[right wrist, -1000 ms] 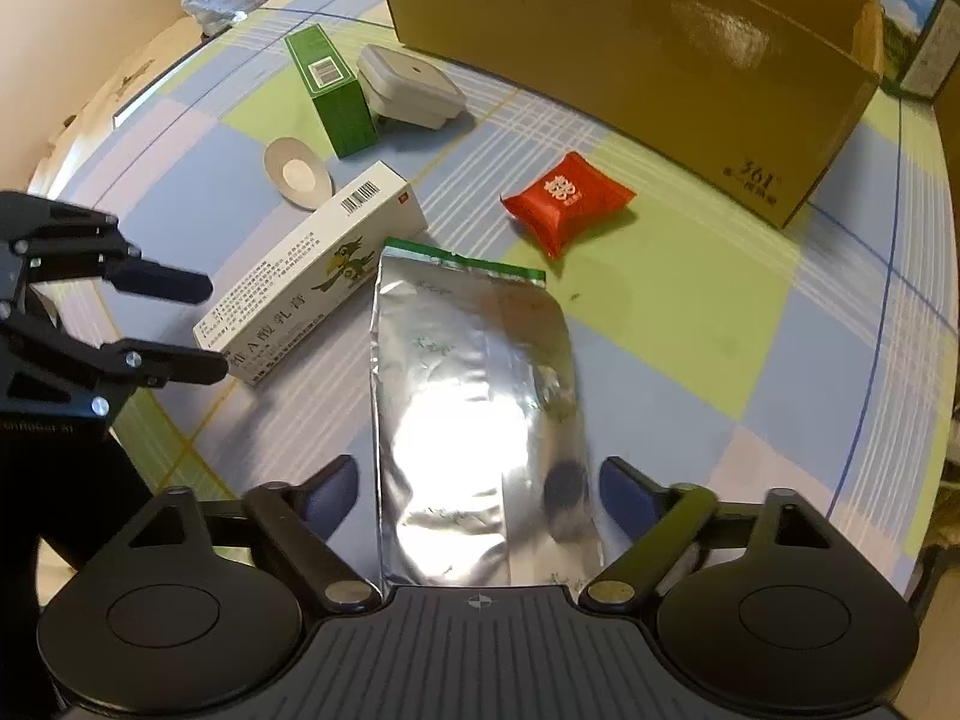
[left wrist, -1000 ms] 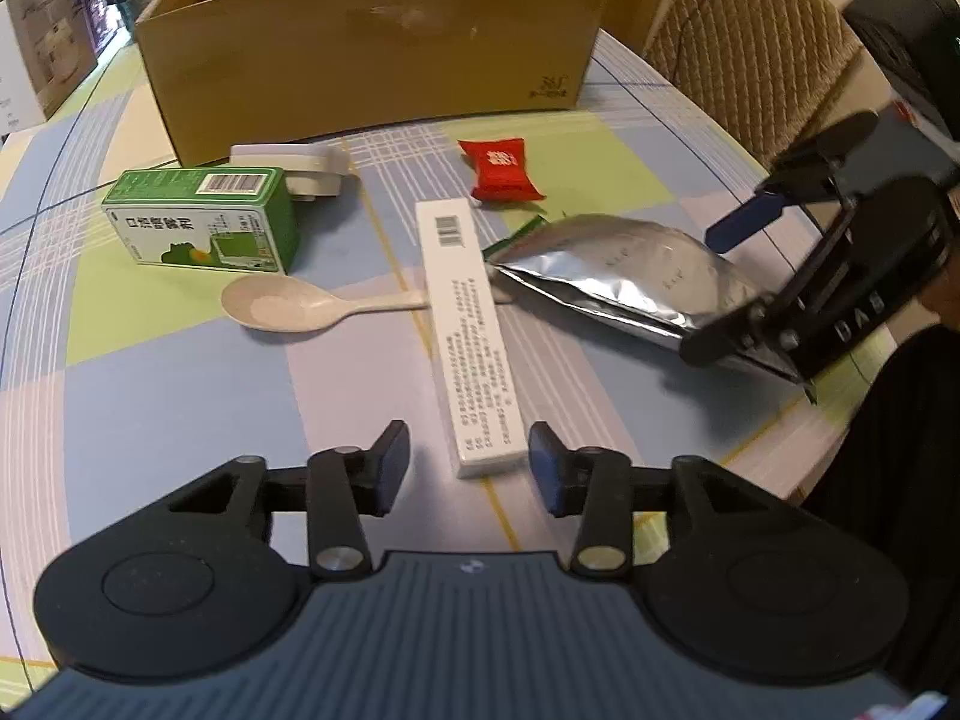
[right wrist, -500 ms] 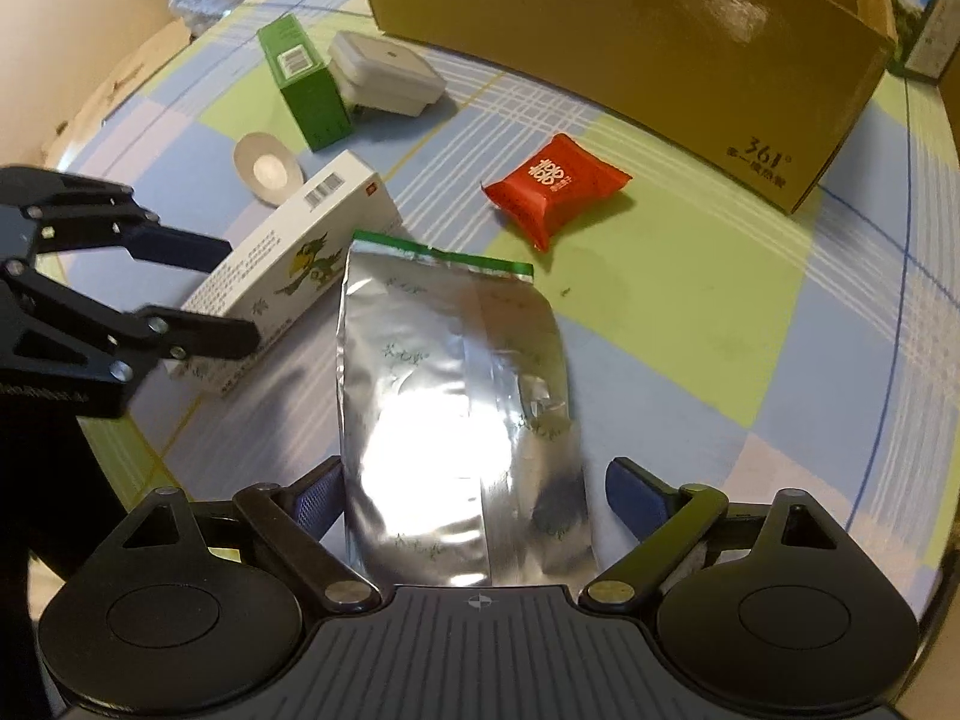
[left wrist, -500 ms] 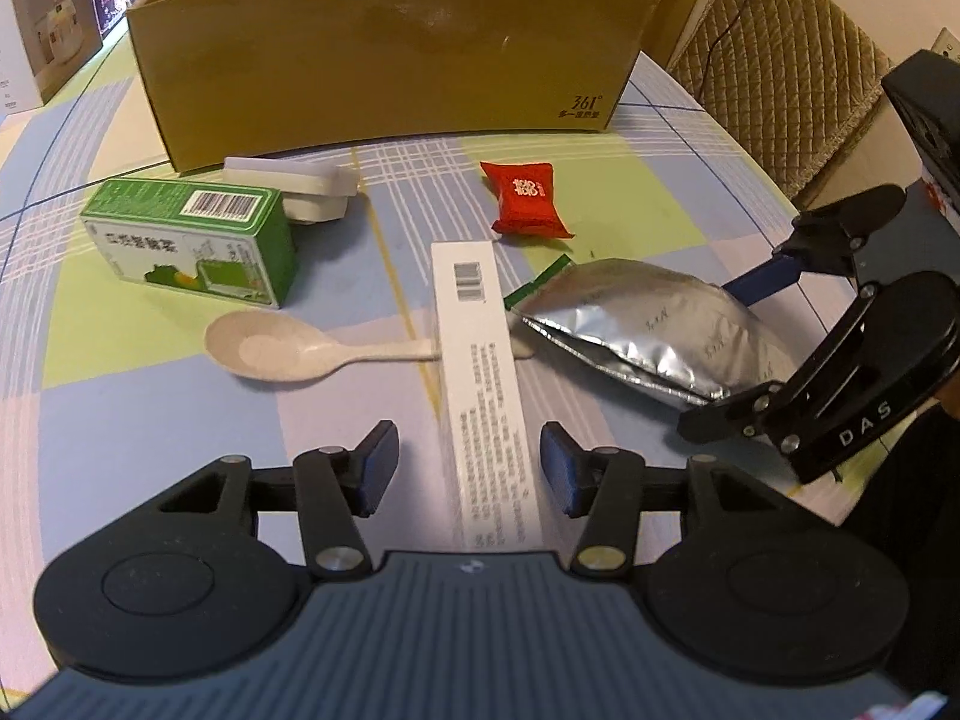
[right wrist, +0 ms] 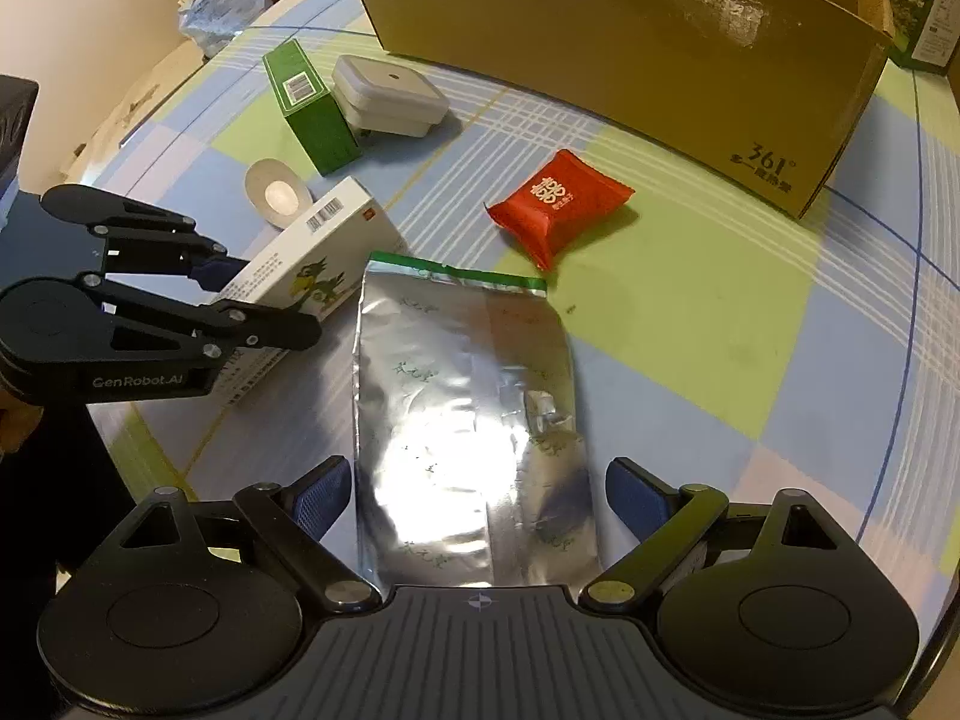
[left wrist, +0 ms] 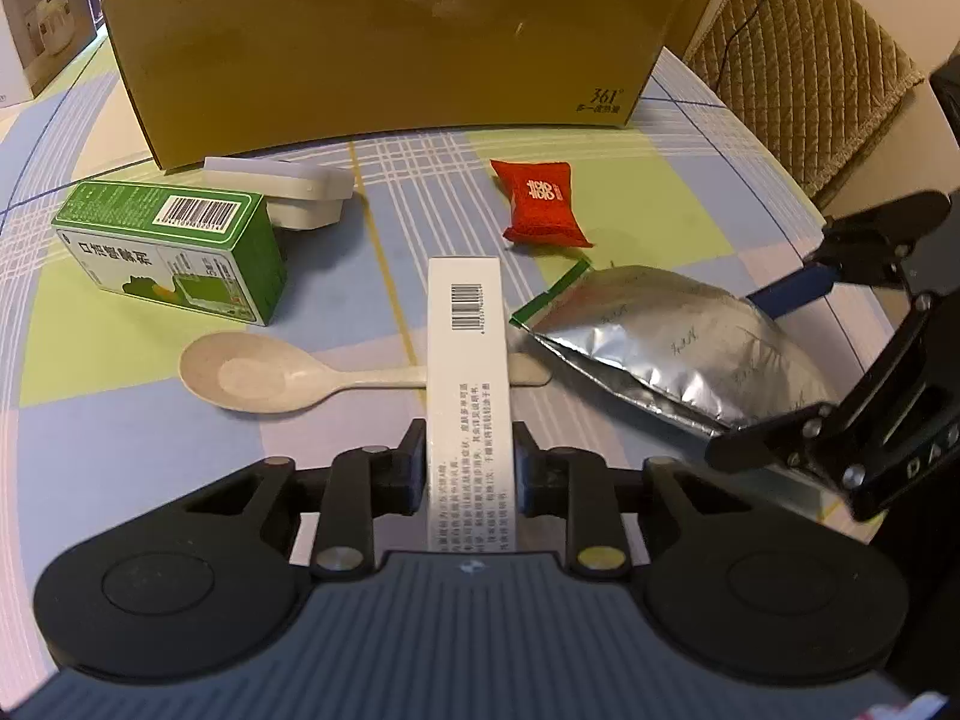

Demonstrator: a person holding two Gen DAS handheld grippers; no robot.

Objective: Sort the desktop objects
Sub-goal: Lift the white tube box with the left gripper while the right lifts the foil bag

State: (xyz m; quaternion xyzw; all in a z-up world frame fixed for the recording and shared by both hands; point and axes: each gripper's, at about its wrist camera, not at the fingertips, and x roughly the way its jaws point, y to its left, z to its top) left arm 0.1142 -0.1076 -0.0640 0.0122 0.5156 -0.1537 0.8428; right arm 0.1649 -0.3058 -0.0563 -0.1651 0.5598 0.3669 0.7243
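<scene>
My left gripper [left wrist: 469,462] is shut on the near end of a long white box [left wrist: 465,354] that lies over the handle of a beige spoon [left wrist: 264,367]. From the right wrist view the same white box [right wrist: 306,276] sits between the left gripper's fingers [right wrist: 210,267]. My right gripper [right wrist: 480,492] is open, its blue pads on either side of a silver foil pouch [right wrist: 468,408] flat on the table. In the left wrist view the pouch [left wrist: 672,342] lies at right with the right gripper [left wrist: 840,354] around its end.
A large open cardboard box [left wrist: 384,48] stands at the back. A green carton [left wrist: 174,249], a white square case [left wrist: 288,189] and a red packet [left wrist: 543,201] lie on the checked tablecloth [right wrist: 720,312]. A quilted chair [left wrist: 798,72] stands at back right.
My left gripper moved forward over the white box and closed on it. The right gripper slid further along the foil pouch, still open.
</scene>
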